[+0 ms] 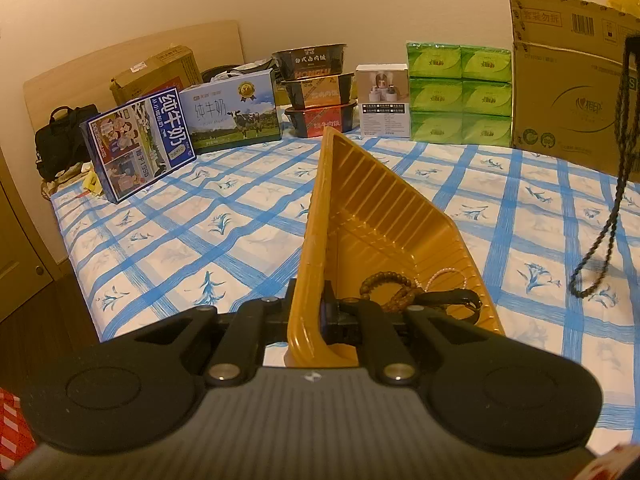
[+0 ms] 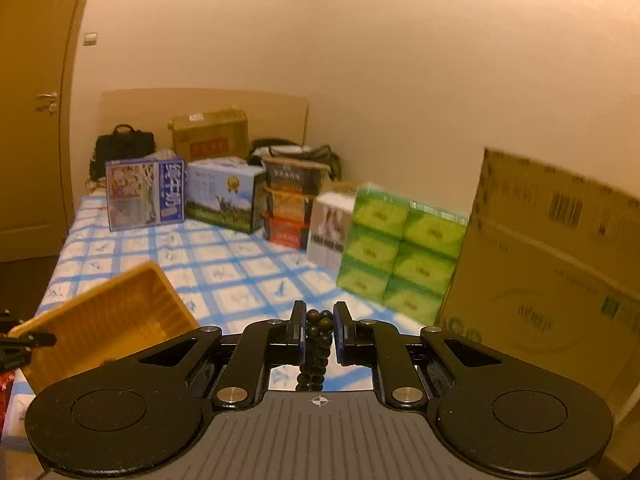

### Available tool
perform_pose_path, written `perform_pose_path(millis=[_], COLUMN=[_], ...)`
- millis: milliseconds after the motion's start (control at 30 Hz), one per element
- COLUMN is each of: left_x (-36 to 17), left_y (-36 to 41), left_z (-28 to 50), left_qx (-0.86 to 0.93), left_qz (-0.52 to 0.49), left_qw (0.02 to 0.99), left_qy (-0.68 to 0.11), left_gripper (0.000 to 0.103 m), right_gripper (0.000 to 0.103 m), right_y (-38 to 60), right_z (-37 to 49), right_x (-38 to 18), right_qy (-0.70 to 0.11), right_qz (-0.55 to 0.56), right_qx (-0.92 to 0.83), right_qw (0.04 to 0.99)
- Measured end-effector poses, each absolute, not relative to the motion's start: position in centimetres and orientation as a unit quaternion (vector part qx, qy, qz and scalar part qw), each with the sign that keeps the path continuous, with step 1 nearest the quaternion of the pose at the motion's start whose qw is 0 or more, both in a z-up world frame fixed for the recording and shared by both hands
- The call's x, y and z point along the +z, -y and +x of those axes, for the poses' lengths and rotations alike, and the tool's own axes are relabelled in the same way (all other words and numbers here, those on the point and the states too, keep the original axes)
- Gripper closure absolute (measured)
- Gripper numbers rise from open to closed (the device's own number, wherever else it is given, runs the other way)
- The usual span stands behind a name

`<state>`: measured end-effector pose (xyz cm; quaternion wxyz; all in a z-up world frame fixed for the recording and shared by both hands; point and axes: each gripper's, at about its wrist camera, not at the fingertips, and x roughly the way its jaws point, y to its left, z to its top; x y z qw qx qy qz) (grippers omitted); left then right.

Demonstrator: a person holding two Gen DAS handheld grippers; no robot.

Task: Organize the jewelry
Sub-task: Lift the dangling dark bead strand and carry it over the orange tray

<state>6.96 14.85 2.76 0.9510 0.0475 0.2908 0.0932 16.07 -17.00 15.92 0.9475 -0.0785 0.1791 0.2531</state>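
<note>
My left gripper point(image 1: 310, 312) is shut on the rim of a yellow plastic tray point(image 1: 372, 216) and holds it tilted above the bed. Inside the tray lie a brown bead bracelet point(image 1: 386, 284), a pale pearl strand point(image 1: 444, 274) and a black strap point(image 1: 452, 298). My right gripper point(image 2: 319, 330) is shut on a black bead necklace point(image 2: 318, 344). The necklace hangs in a long loop at the right of the left wrist view point(image 1: 616, 168). The tray also shows at the lower left of the right wrist view point(image 2: 108, 320).
A blue checked bedsheet point(image 1: 200, 220) covers the bed. Along the back stand milk cartons point(image 1: 140, 144), stacked food bowls point(image 1: 316, 92), a white box point(image 1: 384, 100), green tissue packs point(image 1: 460, 92) and a large cardboard box point(image 1: 568, 80). A black bag point(image 1: 60, 136) sits far left.
</note>
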Motion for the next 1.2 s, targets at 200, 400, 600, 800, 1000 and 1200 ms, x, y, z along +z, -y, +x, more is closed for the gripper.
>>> perform_pose_path(millis=[200,400,600,800,1000,1200], left_x=[2.8,2.7,2.7,2.7,2.8,2.9], left_y=[-14.8,-14.8,-14.8,-14.8,-14.7,-14.1], left_z=[6.9,6.9,7.0,6.9,6.9,7.0], left_qx=[0.093,0.093,0.093,0.093,0.092,0.090], left_qz=[0.047,0.047,0.047,0.047,0.047,0.044], left_qw=[0.951,0.951,0.951,0.951,0.951,0.952], left_qy=[-0.291,-0.291,-0.291,-0.291,-0.291,-0.289], left_gripper=[0.096,0.095,0.095,0.095,0.095,0.095], right_gripper=[0.089,0.089,0.089,0.090,0.090,0.090], right_y=[16.8,15.9,14.3,11.4,7.8,4.0], right_z=[15.3,14.8,14.9,14.5,14.3,14.8], right_x=[18.6,20.7,21.6,22.2,22.3,21.5], right_qy=[-0.146,-0.121,-0.111,-0.105,-0.098,-0.093], right_qz=[-0.090,-0.099,-0.098,-0.094,-0.090,-0.092], right_qx=[0.268,0.286,0.312,0.351,0.392,0.418], right_qw=[0.948,0.945,0.938,0.926,0.911,0.899])
